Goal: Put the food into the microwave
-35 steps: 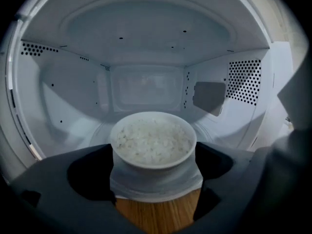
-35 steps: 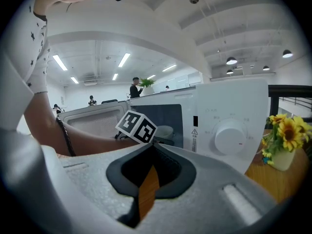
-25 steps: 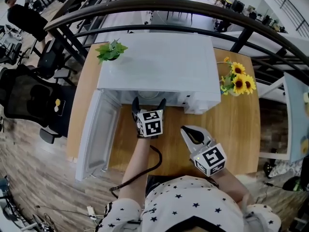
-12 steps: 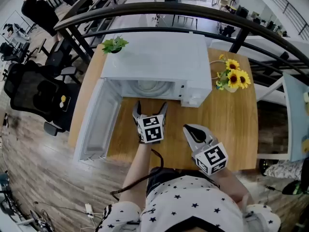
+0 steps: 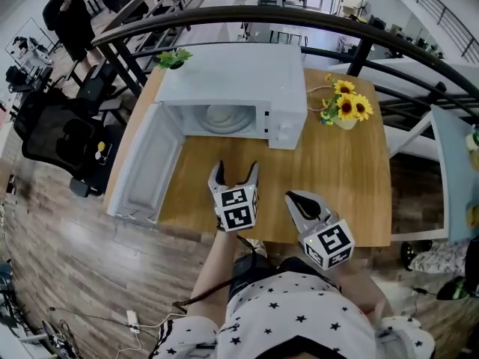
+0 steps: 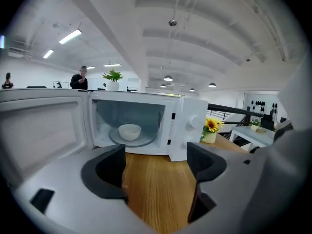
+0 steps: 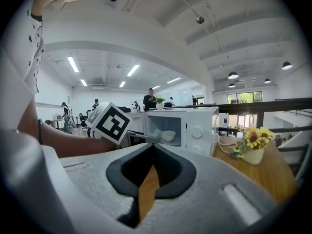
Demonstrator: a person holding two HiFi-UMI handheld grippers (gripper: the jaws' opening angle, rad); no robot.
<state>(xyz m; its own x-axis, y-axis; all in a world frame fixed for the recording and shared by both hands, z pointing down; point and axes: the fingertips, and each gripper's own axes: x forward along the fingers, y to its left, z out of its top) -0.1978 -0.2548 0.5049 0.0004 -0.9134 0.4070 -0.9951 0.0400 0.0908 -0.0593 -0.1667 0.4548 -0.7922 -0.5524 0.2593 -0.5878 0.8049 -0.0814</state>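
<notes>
A white microwave (image 5: 232,81) stands at the back of the wooden table (image 5: 337,185), its door (image 5: 142,167) swung wide open to the left. A white bowl (image 5: 223,115) sits on the turntable inside, also visible in the left gripper view as the bowl (image 6: 129,131). My left gripper (image 5: 235,169) hovers over the table in front of the cavity, well clear of it. Its jaws are open and have just been closing, with nothing between them (image 6: 156,152). My right gripper (image 5: 293,197) is shut and empty, to the right near the table's front edge.
A vase of sunflowers (image 5: 340,111) stands right of the microwave, and a small green plant (image 5: 172,57) at its back left corner. A dark curved railing (image 5: 314,21) runs behind the table. Office chairs (image 5: 52,137) and a person (image 5: 67,17) are at the left.
Both grippers have drawn back from the microwave toward the table's near edge. The left one was at the cavity's mouth and is now clear of it, its jaws a little narrower.
</notes>
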